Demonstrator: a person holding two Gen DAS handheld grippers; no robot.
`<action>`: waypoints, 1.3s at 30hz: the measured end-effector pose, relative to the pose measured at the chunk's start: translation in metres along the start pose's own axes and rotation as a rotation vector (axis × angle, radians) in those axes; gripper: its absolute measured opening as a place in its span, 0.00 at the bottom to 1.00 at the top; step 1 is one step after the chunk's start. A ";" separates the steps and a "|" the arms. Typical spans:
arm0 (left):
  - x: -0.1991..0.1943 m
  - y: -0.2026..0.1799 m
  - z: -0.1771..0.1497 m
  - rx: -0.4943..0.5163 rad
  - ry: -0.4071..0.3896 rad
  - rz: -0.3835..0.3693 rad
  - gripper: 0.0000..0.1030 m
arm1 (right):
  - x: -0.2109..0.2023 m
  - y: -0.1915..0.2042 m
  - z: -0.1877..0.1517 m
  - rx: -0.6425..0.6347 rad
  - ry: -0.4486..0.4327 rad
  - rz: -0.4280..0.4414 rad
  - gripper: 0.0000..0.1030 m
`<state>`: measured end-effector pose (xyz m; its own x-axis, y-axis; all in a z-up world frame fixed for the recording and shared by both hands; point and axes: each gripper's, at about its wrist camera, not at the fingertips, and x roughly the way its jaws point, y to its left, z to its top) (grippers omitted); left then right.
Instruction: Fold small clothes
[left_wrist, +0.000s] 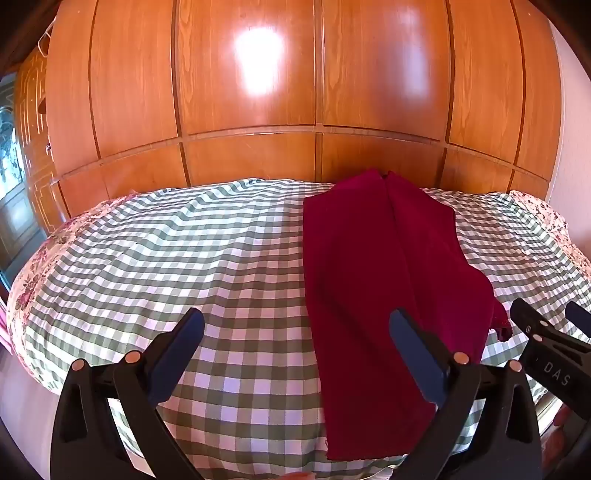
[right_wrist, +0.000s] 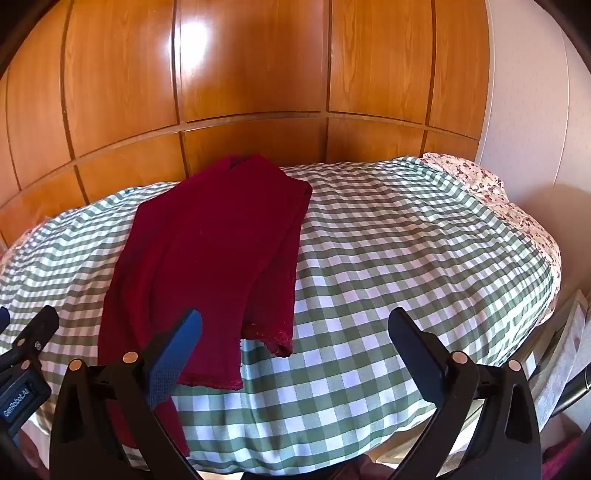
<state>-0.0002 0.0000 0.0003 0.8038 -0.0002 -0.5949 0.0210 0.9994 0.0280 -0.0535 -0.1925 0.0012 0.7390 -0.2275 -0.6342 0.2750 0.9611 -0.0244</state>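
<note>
A wood wardrobe (left_wrist: 258, 92) stands behind the bed (left_wrist: 166, 240), which wears a green check cover. A dark red garment (left_wrist: 369, 277) lies lengthwise on it, partly folded, one layer over another. Left tongs (left_wrist: 297, 350) and right tongs (right_wrist: 295, 347) hover spread apart, gripping nothing

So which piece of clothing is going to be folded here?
Look at the bed with the green-and-white checked cover, in front of the wooden wardrobe. Lying lengthwise on it is a dark red garment, the only plain, solid-coloured thing on the checks.
</note>
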 end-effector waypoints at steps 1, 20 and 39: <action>0.000 0.000 0.000 -0.001 -0.001 0.000 0.97 | 0.000 0.000 0.000 0.000 -0.001 0.000 0.97; -0.002 0.006 -0.002 -0.015 0.004 -0.009 0.97 | 0.000 0.002 -0.001 0.001 0.001 -0.001 0.97; 0.000 -0.002 -0.008 -0.008 0.006 -0.013 0.97 | -0.001 0.003 -0.002 -0.001 -0.003 -0.006 0.97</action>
<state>-0.0046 -0.0022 -0.0060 0.7997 -0.0130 -0.6003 0.0267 0.9995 0.0138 -0.0542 -0.1888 0.0002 0.7395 -0.2334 -0.6314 0.2784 0.9600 -0.0288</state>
